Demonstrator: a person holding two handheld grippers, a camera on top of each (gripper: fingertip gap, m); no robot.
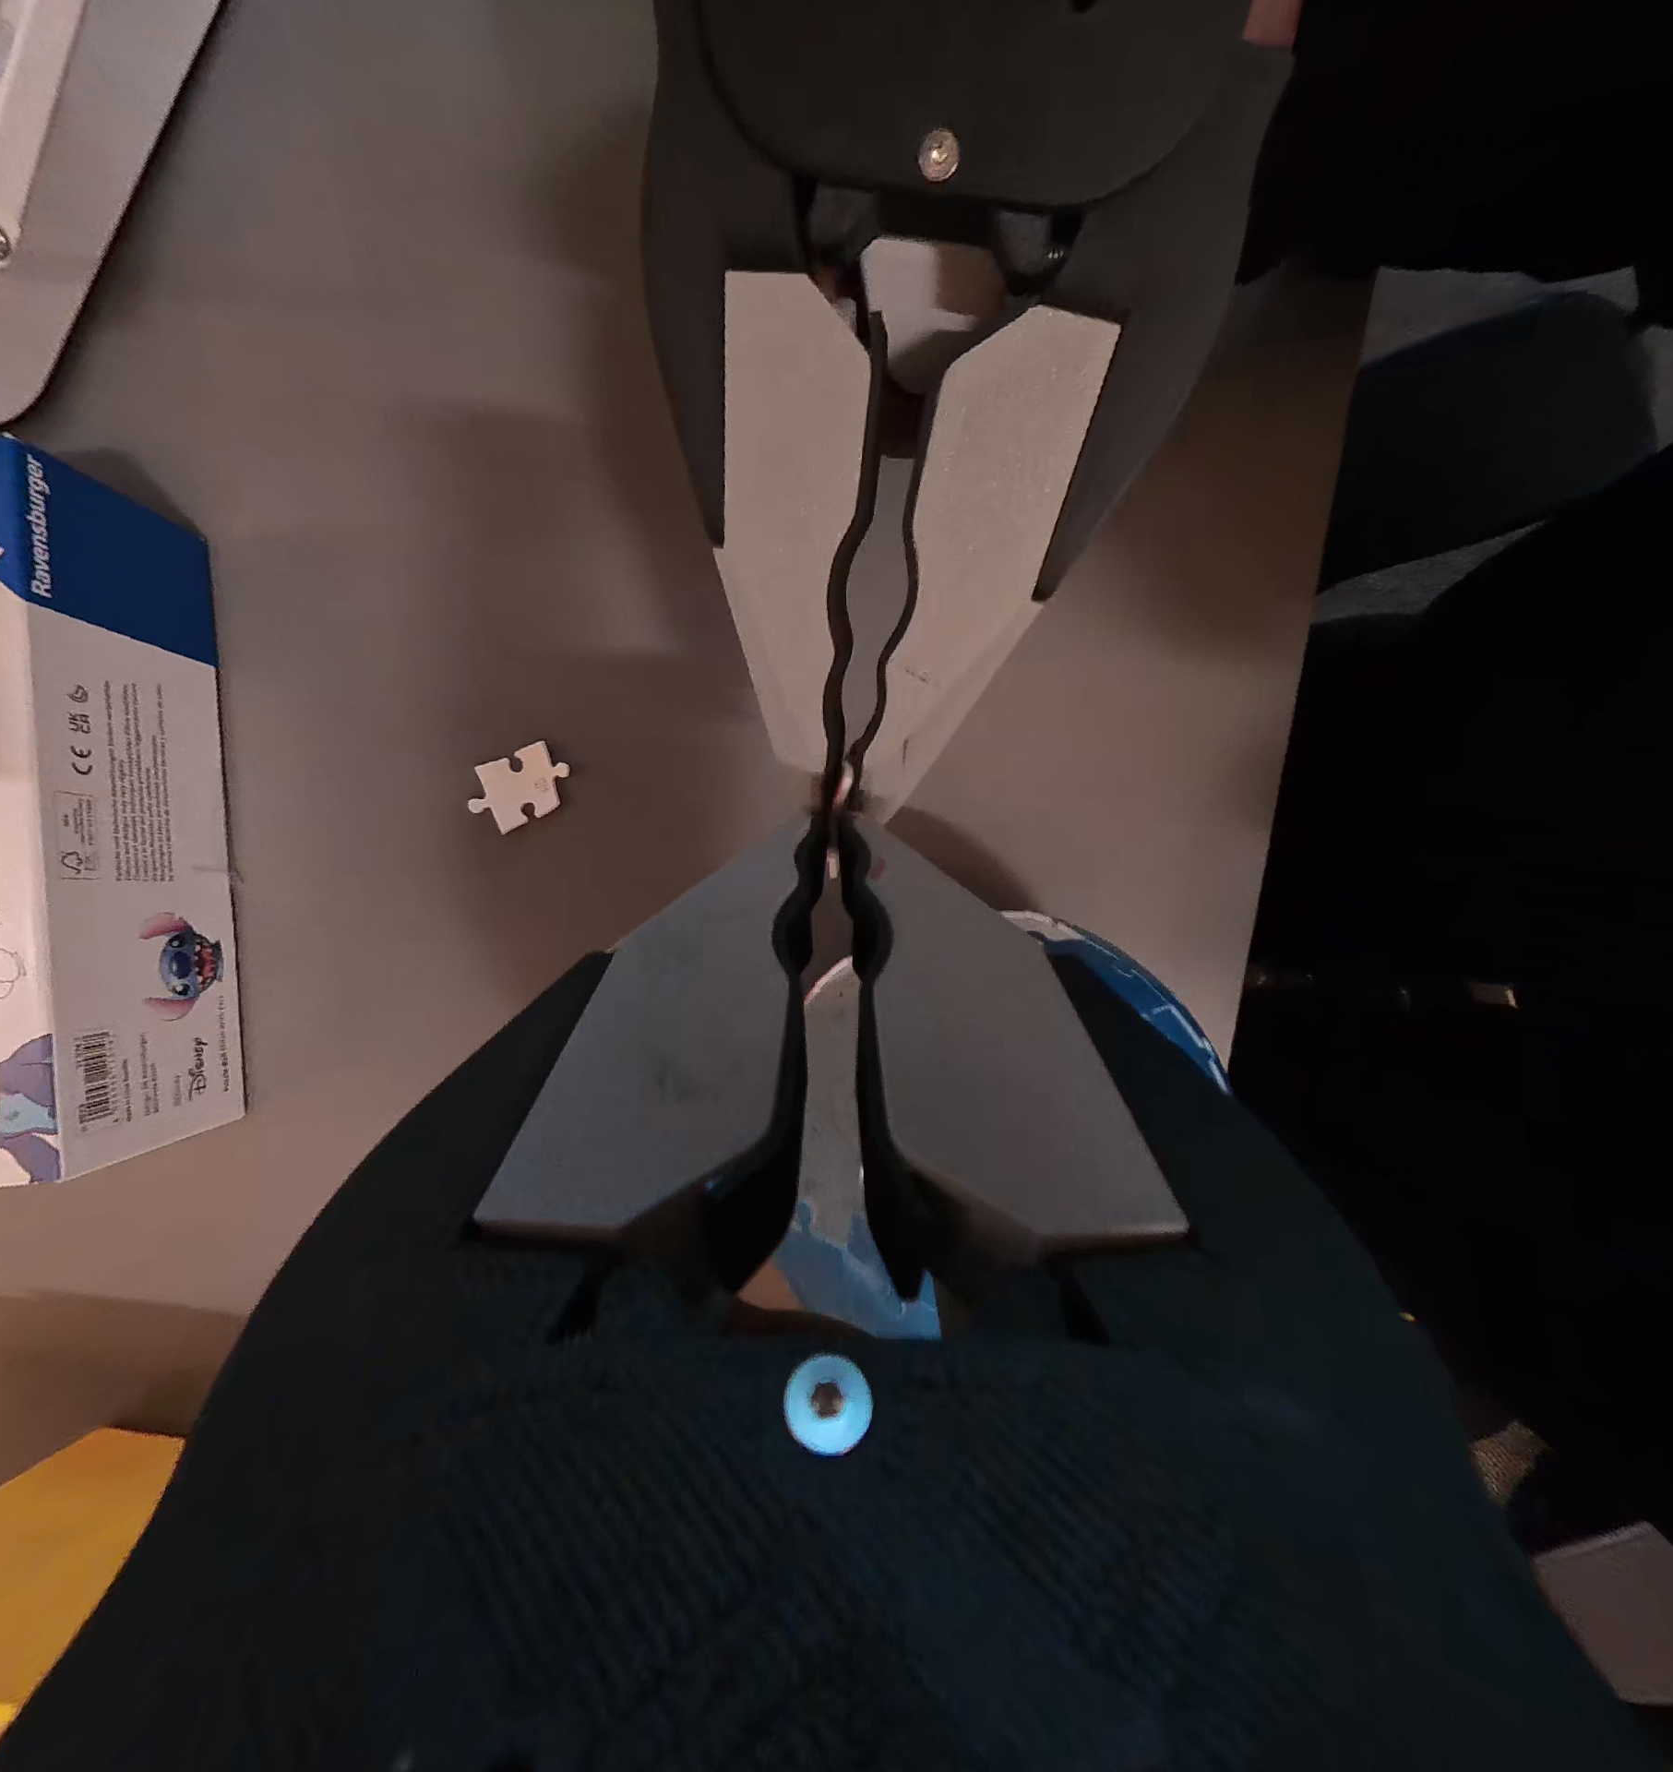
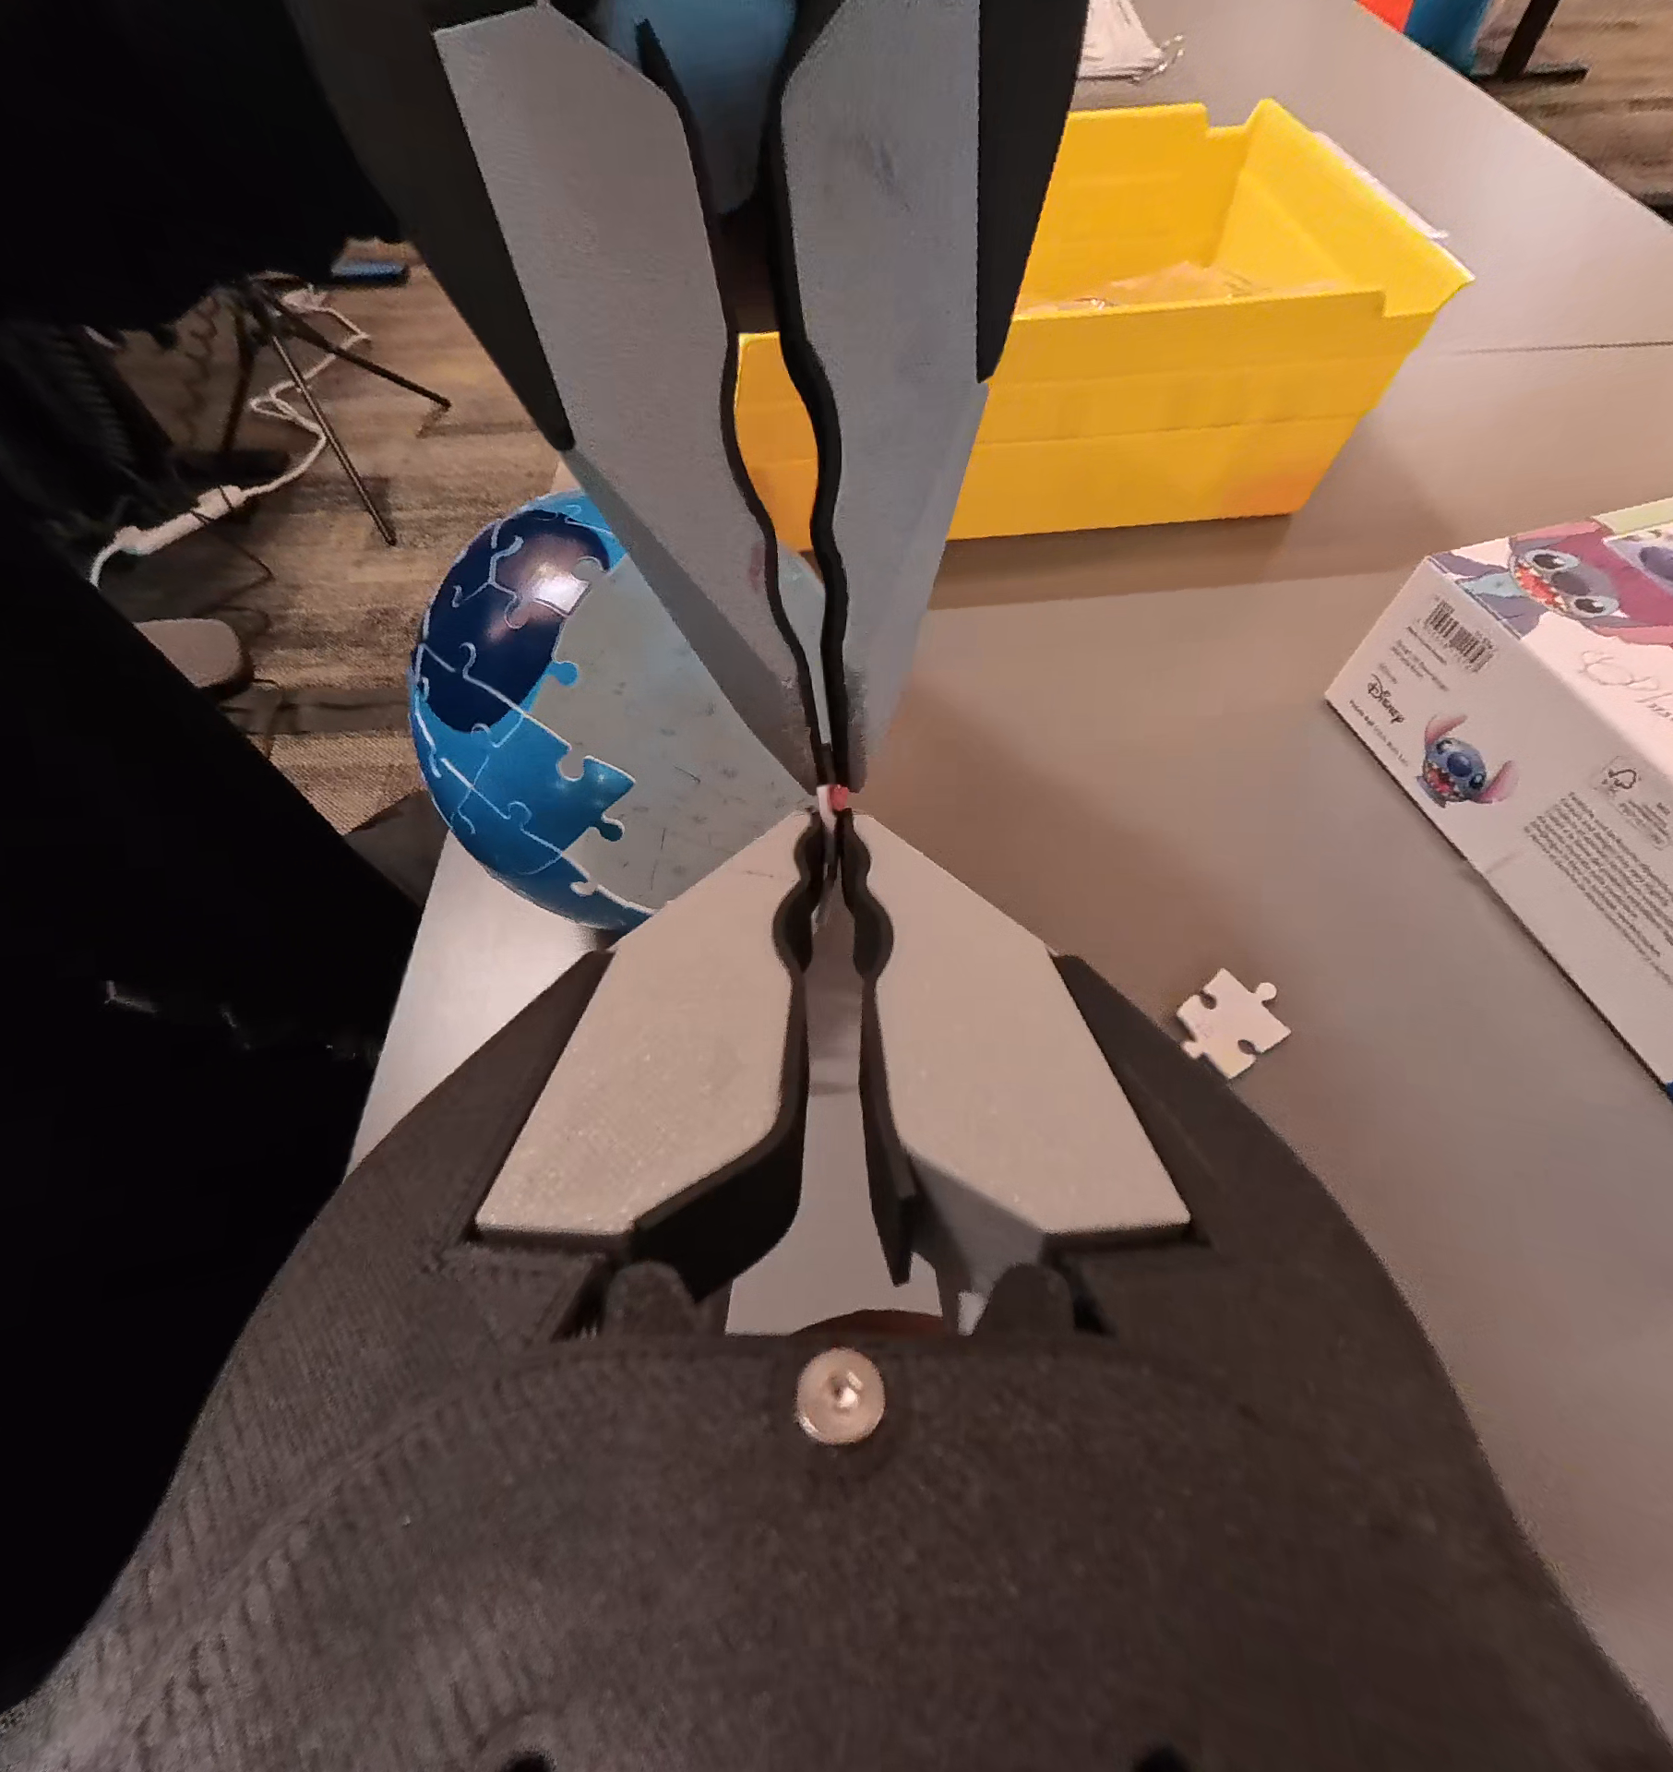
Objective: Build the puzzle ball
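In my left wrist view, my left hand-held gripper [image 1: 834,844] is closed tip to tip against my right hand-held gripper [image 1: 837,767], and both pinch one small puzzle piece [image 1: 840,788] between them. A loose white puzzle piece [image 1: 518,788] lies on the grey bench [image 1: 430,479], apart from the grippers. The puzzle box [image 1: 113,815] sits at the left edge. The blue puzzle ball [image 1: 1149,1007] peeks out under my gripper. In my right wrist view, my right hand-held gripper [image 2: 834,839] is shut on the same small piece [image 2: 834,796], and the left hand-held gripper [image 2: 832,748] comes down from the top, shut on it too. The half-built ball [image 2: 525,710] sits near the bench corner, left of the tips. The loose piece [image 2: 1230,1024] lies just beside the box [image 2: 1580,786]. A yellow bin [image 2: 1197,364] stands behind.
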